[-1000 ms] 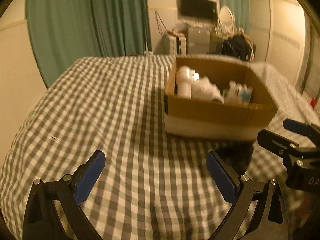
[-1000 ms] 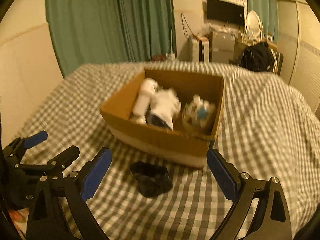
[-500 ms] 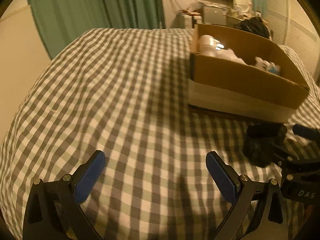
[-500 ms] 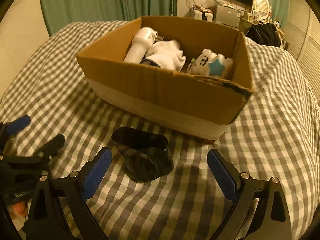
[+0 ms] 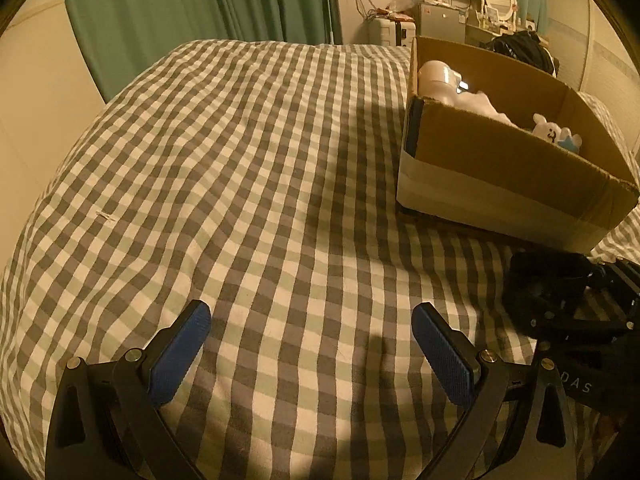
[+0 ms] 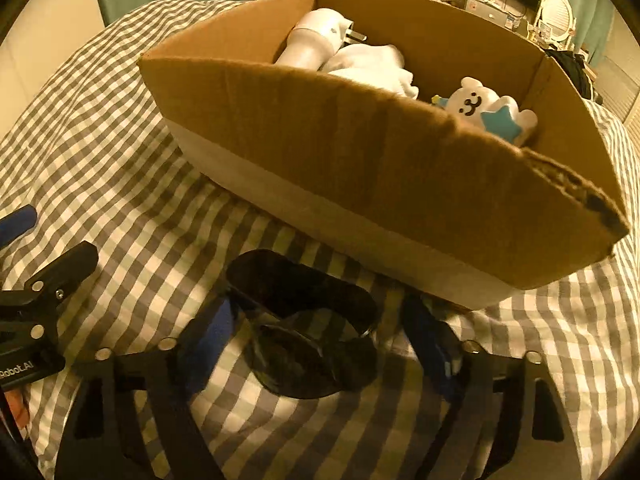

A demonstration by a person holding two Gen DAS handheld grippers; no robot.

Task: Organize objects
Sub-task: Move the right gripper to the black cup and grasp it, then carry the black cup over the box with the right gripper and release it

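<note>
The right tongs have dropped from a raised view over the bed to sit low around the dark translucent cup, which a second ago lay ahead of them and now lies between their blue pads. Their jaws have just been closing, from wide to roughly half open; the left pad looks to be at the cup's wall, the right pad just beside it, and whether both press is not clear through the blur. The cup lies tilted on the checked bedcover, just in front of the cardboard box.

The box already contains a white bottle, a white cloth and a small plush toy. By this reading the cup is the last loose thing, and the step in hand is its pick-up, with the lift into the box to follow.

The left tongs have sunk slightly nearer the cover; they stand wide open, hold nothing and touch nothing, with only bare checked bedcover between the pads and the box off to their right.
</note>
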